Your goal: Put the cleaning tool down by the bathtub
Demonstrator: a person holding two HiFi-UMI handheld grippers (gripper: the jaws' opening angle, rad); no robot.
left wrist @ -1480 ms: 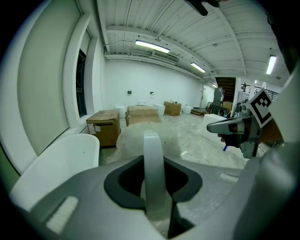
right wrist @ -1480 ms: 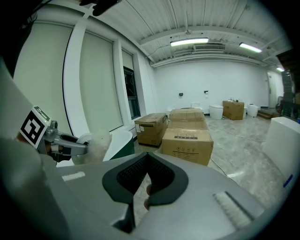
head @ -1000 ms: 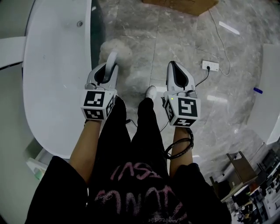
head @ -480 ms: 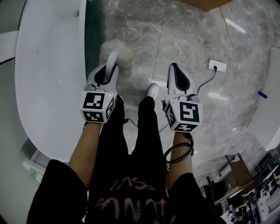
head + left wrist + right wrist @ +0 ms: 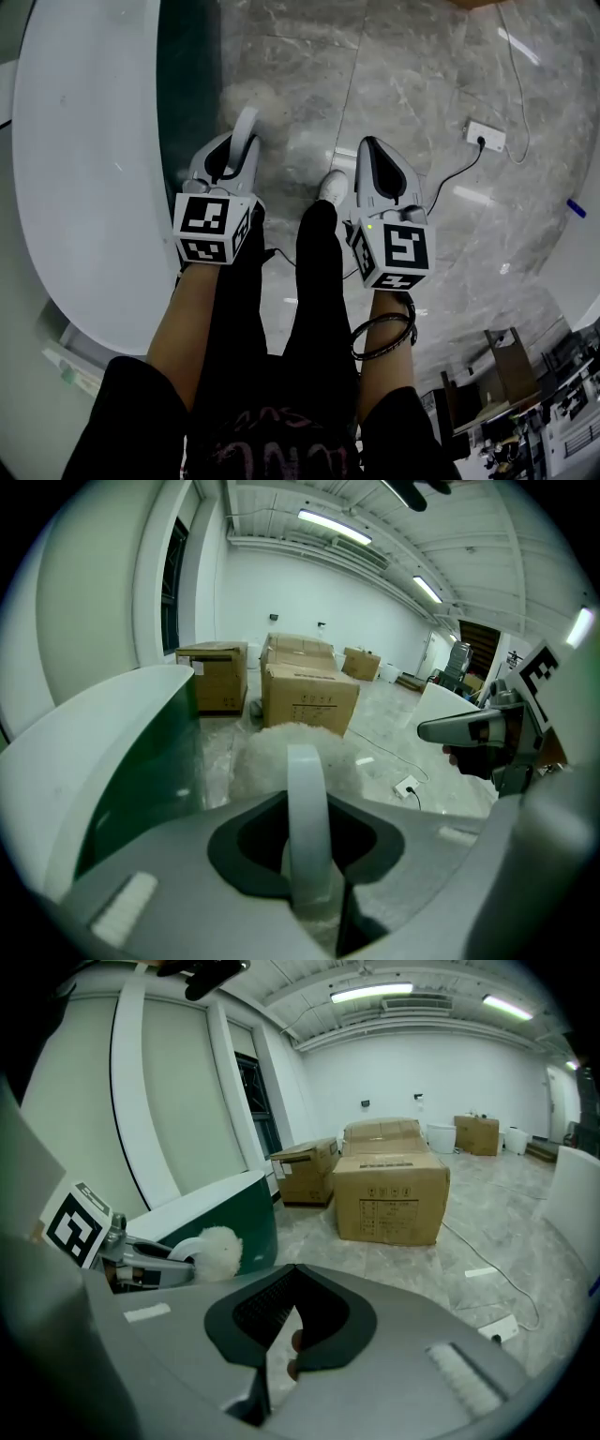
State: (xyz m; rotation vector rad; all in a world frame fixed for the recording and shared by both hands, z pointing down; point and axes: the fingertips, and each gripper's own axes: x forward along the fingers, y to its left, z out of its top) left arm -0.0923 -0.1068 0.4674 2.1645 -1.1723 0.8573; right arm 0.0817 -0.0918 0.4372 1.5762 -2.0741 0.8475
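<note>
The cleaning tool is a duster with a white handle (image 5: 306, 803) and a fluffy white head (image 5: 251, 101). My left gripper (image 5: 240, 141) is shut on the handle, and the head hangs just above the marble floor, close to the green side of the bathtub (image 5: 187, 103). In the left gripper view the fluffy head (image 5: 281, 747) shows beyond the jaws, with the bathtub's white rim (image 5: 112, 728) at left. My right gripper (image 5: 368, 148) is shut with nothing in it, level with the left one. In the right gripper view the duster head (image 5: 217, 1249) sits beside the tub's green side (image 5: 246, 1218).
The person's black-clad legs and a white shoe (image 5: 325, 190) stand between the grippers. A power strip (image 5: 486, 136) with its cable lies on the floor at right. Cardboard boxes (image 5: 389, 1194) stand further along the floor.
Both grippers keep nearly the same pose, the left still shut on the duster. The head view has swung so that the tub's green side shows wider and the power strip sits further right.
</note>
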